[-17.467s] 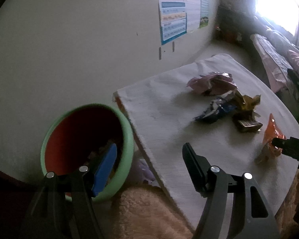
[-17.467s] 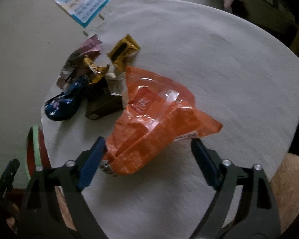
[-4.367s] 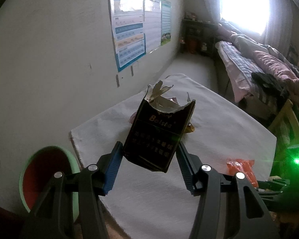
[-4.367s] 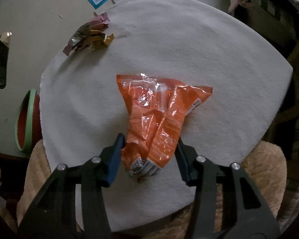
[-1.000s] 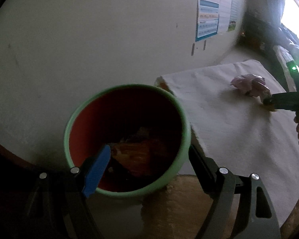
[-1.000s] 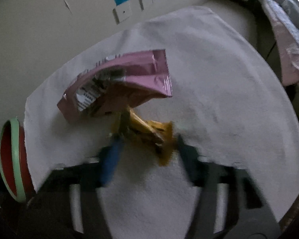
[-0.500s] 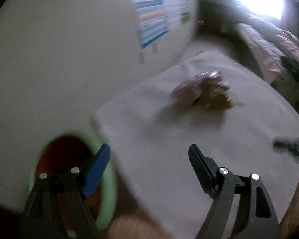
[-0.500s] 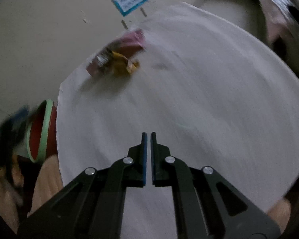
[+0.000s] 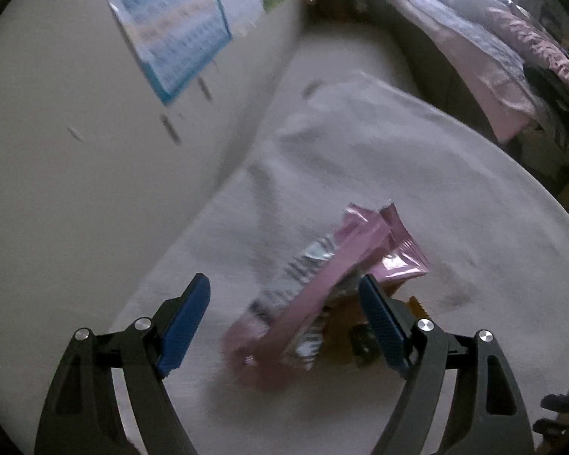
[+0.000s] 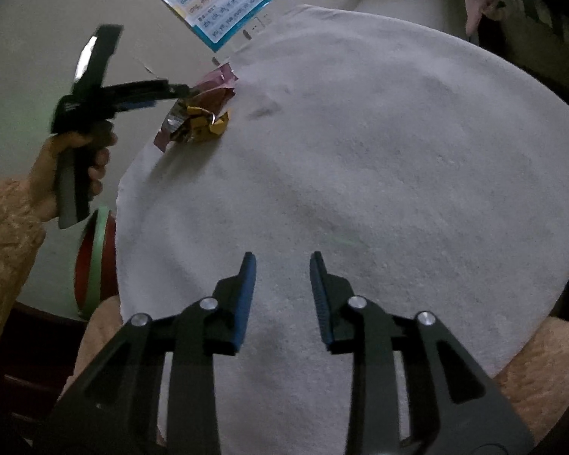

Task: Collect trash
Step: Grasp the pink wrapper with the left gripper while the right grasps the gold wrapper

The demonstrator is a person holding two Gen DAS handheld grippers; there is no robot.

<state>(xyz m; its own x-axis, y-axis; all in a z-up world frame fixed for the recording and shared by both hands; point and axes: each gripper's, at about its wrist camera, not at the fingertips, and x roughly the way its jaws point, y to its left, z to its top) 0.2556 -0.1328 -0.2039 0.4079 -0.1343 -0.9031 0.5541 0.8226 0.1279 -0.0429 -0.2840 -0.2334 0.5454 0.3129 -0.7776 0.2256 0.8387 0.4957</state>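
Trash remaining: pink wrapper (image 9: 322, 284) with yellow wrapper (image 9: 398, 303) tucked under it, on the white-covered table (image 10: 379, 151) near the wall; the orange bag and dark packet of earlier views are gone. Left gripper (image 9: 284, 322), a second ago over the green-rimmed bin (image 10: 95, 258), now brackets the pink wrapper, jaws wide, nothing gripped — pickup likely next. Right gripper (image 10: 282, 295) is empty, its jaws opening. Bin contents are hidden; the left view is blurred.

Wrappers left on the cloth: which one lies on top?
The pink wrapper; it lies across the yellow wrapper, which peeks out beneath it.
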